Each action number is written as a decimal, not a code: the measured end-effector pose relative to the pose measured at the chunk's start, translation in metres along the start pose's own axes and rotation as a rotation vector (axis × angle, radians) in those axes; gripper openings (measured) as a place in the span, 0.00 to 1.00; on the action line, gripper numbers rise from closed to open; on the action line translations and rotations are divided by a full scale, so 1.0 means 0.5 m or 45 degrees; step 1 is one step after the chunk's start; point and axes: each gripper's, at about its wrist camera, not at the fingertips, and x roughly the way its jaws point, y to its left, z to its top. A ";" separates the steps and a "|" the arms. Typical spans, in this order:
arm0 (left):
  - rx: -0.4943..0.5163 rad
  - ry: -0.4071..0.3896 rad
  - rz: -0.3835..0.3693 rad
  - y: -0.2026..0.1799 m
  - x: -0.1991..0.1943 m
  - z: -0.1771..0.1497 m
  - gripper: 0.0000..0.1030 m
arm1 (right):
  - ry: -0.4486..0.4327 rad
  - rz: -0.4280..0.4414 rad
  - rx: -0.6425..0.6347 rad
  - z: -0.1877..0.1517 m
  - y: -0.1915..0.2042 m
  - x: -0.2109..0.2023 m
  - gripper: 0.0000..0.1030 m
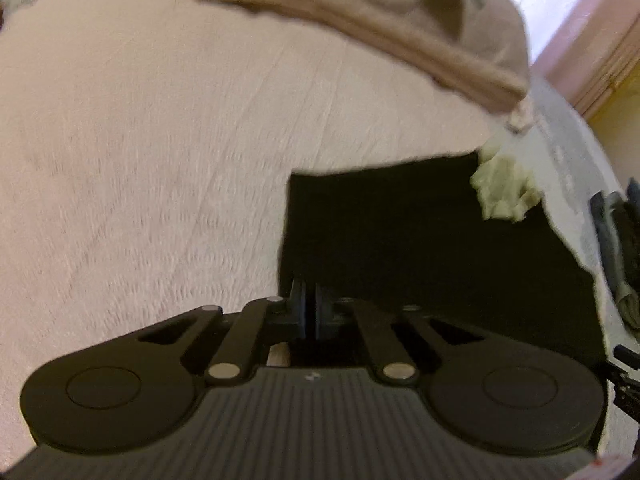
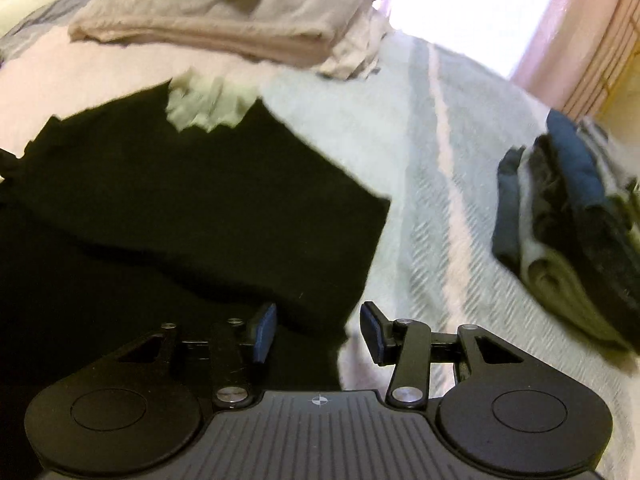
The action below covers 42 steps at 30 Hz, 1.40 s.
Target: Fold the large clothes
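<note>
A large black garment (image 1: 420,240) (image 2: 180,200) lies spread on the bed, with one layer folded over another in the right wrist view. My left gripper (image 1: 310,308) is shut at the garment's left edge, and the black cloth runs in between its pads. My right gripper (image 2: 318,332) is open just above the garment's near right corner, with nothing between its fingers (image 2: 264,332). A crumpled pale green cloth (image 1: 504,190) (image 2: 208,100) sits on the garment's far corner.
A folded beige stack (image 2: 224,24) (image 1: 380,20) lies at the back of the bed. A pile of folded dark blue, grey and olive clothes (image 2: 572,216) sits on the striped blanket (image 2: 440,160) to the right. A pink bedspread (image 1: 140,140) stretches left.
</note>
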 end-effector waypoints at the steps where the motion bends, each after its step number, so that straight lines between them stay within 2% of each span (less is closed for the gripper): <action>1: 0.005 -0.027 -0.004 -0.003 -0.013 0.001 0.01 | 0.004 0.003 -0.023 -0.003 0.005 -0.004 0.41; 4: 0.009 -0.101 0.004 -0.009 -0.056 -0.001 0.01 | 0.021 -0.025 -0.194 -0.024 0.024 -0.012 0.41; 6: 0.014 -0.163 0.017 -0.009 -0.080 -0.007 0.02 | -0.025 -0.123 -0.291 -0.032 0.019 -0.009 0.41; 8: 0.029 -0.153 0.066 -0.009 -0.070 -0.026 0.01 | -0.020 -0.092 -0.208 -0.031 -0.012 0.003 0.42; 9: 0.058 -0.100 0.086 -0.013 -0.046 -0.042 0.02 | 0.014 -0.072 -0.166 -0.030 -0.024 0.014 0.43; 11: 0.213 0.041 0.196 -0.037 0.015 -0.084 0.02 | 0.096 -0.039 -0.094 -0.028 -0.045 0.033 0.44; 12: 0.247 0.026 0.217 -0.045 0.018 -0.093 0.02 | 0.134 -0.013 -0.028 -0.023 -0.060 0.036 0.44; 13: 0.245 0.006 0.216 -0.049 0.009 -0.091 0.02 | 0.179 0.020 0.048 -0.017 -0.076 0.035 0.45; 15: 0.132 -0.004 0.212 -0.030 -0.013 -0.073 0.11 | 0.284 0.097 0.191 -0.003 -0.116 0.029 0.45; 16: 0.078 -0.012 0.233 -0.017 -0.023 -0.064 0.11 | 0.309 0.127 0.247 0.004 -0.134 0.017 0.45; 17: 0.043 -0.026 0.265 -0.006 -0.034 -0.055 0.10 | 0.306 0.146 0.280 0.010 -0.142 0.000 0.45; 19: 0.019 -0.066 0.293 0.006 -0.056 -0.030 0.08 | 0.194 0.183 0.344 0.030 -0.158 -0.044 0.45; 22: 0.095 -0.066 0.163 -0.031 -0.054 -0.003 0.09 | 0.066 0.320 0.410 0.060 -0.152 -0.046 0.45; 25: 0.285 -0.017 0.042 -0.108 -0.002 -0.011 0.16 | 0.048 0.415 0.376 0.090 -0.110 0.039 0.44; 26: 0.350 -0.002 0.035 -0.124 0.023 -0.015 0.18 | 0.063 0.419 0.361 0.096 -0.100 0.075 0.44; 28: 0.459 0.037 0.117 -0.146 0.082 -0.026 0.18 | 0.089 0.390 0.358 0.101 -0.095 0.136 0.44; 30: 0.456 0.029 0.182 -0.137 0.118 -0.018 0.20 | 0.062 0.326 0.356 0.103 -0.117 0.174 0.44; 31: 0.409 0.011 0.191 -0.124 0.121 -0.006 0.21 | 0.065 0.270 0.369 0.107 -0.130 0.176 0.44; 33: 0.295 -0.025 0.231 -0.103 0.100 0.014 0.20 | 0.056 0.126 0.378 0.116 -0.153 0.153 0.44; 34: 0.258 -0.059 0.251 -0.095 0.079 0.017 0.18 | 0.031 0.102 0.369 0.116 -0.159 0.132 0.44; 36: 0.233 -0.077 0.240 -0.089 0.033 0.006 0.18 | -0.049 0.145 0.349 0.104 -0.157 0.059 0.44; 38: 0.246 -0.079 0.174 -0.099 -0.024 -0.036 0.18 | -0.092 0.237 0.306 0.073 -0.129 -0.016 0.44; 40: 0.318 -0.045 0.155 -0.120 -0.068 -0.100 0.18 | -0.088 0.312 0.221 0.027 -0.084 -0.073 0.44; 42: 0.377 0.018 0.162 -0.139 -0.095 -0.173 0.19 | -0.014 0.336 0.097 -0.039 -0.021 -0.112 0.44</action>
